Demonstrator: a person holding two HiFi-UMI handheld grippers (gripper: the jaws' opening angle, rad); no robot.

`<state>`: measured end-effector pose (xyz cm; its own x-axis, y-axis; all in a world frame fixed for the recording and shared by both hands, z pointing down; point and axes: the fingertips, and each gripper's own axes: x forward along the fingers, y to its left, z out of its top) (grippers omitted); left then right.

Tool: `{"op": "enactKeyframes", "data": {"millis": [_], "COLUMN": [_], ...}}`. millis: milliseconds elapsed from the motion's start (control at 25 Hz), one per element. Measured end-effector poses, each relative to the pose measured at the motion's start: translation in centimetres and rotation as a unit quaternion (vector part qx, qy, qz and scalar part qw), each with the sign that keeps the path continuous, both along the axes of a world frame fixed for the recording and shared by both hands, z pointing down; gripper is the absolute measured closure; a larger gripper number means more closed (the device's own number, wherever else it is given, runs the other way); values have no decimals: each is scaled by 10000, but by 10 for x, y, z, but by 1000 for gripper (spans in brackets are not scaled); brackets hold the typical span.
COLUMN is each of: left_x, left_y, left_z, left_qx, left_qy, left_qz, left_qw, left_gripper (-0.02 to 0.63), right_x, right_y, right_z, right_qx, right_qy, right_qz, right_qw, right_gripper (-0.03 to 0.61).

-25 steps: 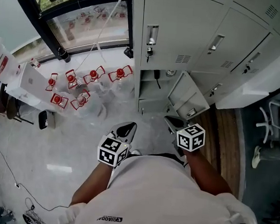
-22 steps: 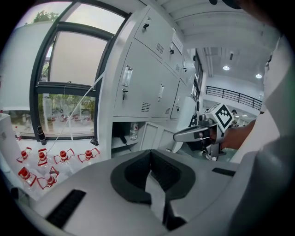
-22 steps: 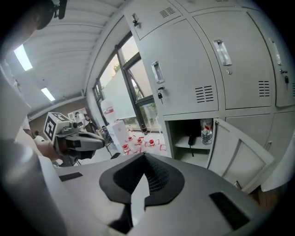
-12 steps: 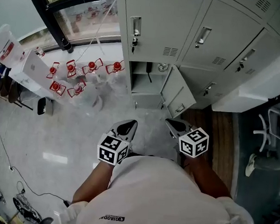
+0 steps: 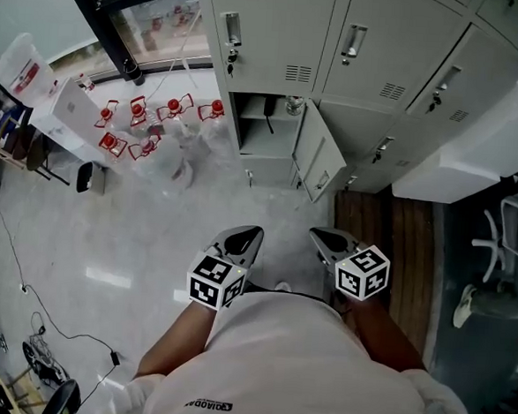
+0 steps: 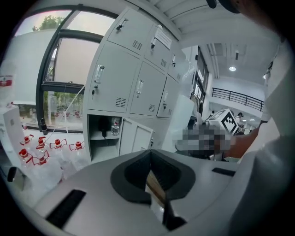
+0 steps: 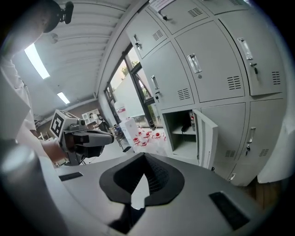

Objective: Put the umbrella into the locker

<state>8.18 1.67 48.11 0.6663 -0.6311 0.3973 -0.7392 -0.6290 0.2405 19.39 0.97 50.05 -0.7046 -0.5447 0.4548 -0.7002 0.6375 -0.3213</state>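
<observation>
Pointing at the open locker (image 5: 266, 133) (well ahead of them), left gripper (image 5: 243, 238) and right gripper (image 5: 326, 240) sit empty. Both pairs of jaws are pressed together.

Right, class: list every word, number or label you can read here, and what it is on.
No text here can be read for certain.
Print on the white shirt: dark letters, upside down, too blurred to read.
Paper sheet on an upper locker door: too small.
Red label on the white container: too blurred.
</observation>
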Motion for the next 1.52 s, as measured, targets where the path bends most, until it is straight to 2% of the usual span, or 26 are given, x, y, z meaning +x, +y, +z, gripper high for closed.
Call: {"op": "enactKeyframes", "data": {"millis": [160, 320, 640, 1000, 1520], "left_x": [-5, -15, -38, -82, -88], "left_y": [18, 21, 9, -10, -8], "left_z": [8, 4, -18, -22, -15], "left_qx": [-120, -240, -22, 11, -38], "left_qy": [-146, -77, -266, -244, -168], "left_qz": [-101, -122, 289, 304, 442], "left_qw": [9998, 9996, 9992, 9992, 9989], "left_gripper": [598, 598, 598, 598, 598], "right_x": [5, -3, -43, -81, -92], "right_y": [16, 24, 15, 2, 3], "right_z": [0, -5, -21, -31, -25], "right_qx": [72, 99, 168, 248, 192], "right_qy": [49, 37, -17, -33, 80], "right_qz": [-67, -70, 151, 353, 424], "right_qw": [9999, 9999, 9997, 9991, 9989], "right_gripper": [538, 538, 538, 538, 538]}}
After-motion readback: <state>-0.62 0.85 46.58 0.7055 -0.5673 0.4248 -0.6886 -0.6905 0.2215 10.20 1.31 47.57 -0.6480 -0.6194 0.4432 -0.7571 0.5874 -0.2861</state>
